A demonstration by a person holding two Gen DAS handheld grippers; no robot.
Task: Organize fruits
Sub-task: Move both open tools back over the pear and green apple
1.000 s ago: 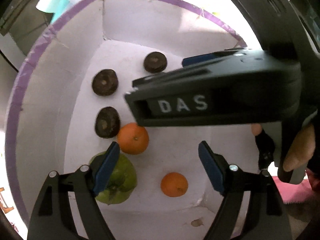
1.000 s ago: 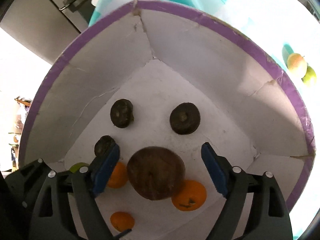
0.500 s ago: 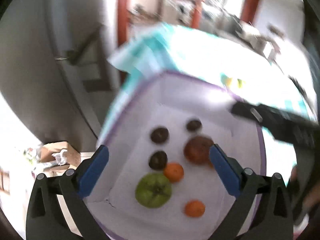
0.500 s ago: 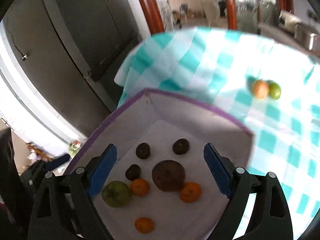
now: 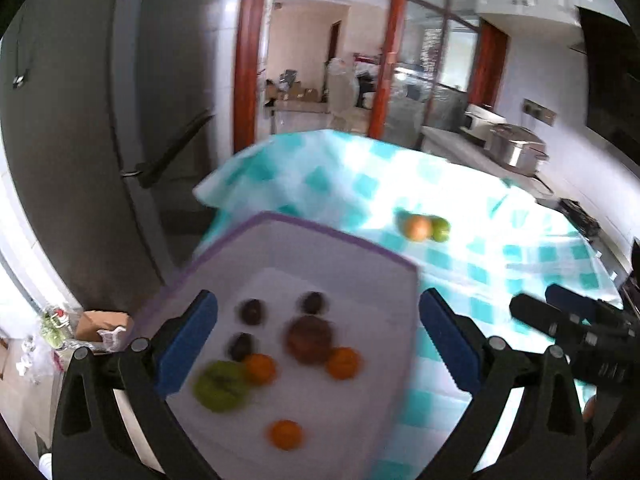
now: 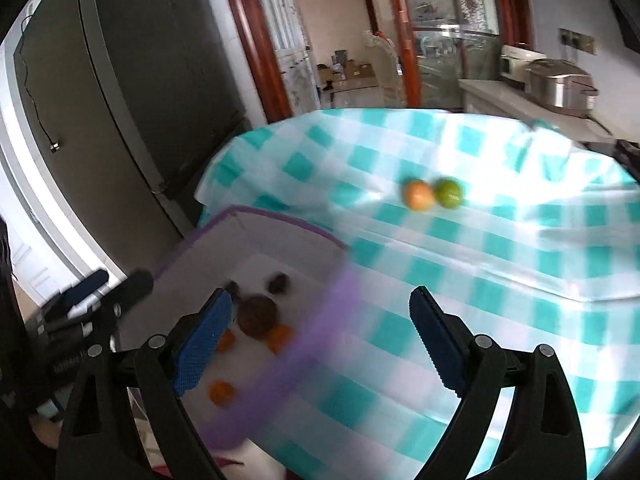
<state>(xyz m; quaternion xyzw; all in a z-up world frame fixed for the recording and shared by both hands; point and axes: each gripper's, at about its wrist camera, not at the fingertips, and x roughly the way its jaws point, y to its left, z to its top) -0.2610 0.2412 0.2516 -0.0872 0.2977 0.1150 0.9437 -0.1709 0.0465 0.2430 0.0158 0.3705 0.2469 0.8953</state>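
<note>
Both the left gripper (image 5: pixel 318 342) and the right gripper (image 6: pixel 320 342) gape wide, holding nothing, above the purple-rimmed box (image 5: pixel 340 236) at the counter's near-left corner; oranges (image 5: pixel 285 435), a green fruit (image 5: pixel 220 386) and dark fruits (image 5: pixel 310 338) lie inside, and two loose fruits (image 6: pixel 418 195) sit touching mid-counter on the checked cloth (image 6: pixel 520 240)

Black hand-held gripper (image 5: pixel 318 344), blue pads (image 5: pixel 188 342), silver screws

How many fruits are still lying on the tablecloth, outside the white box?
2: an orange-coloured fruit and a green fruit, touching side by side on the checked tablecloth beyond the box. Others may be hidden outside the views.
</note>
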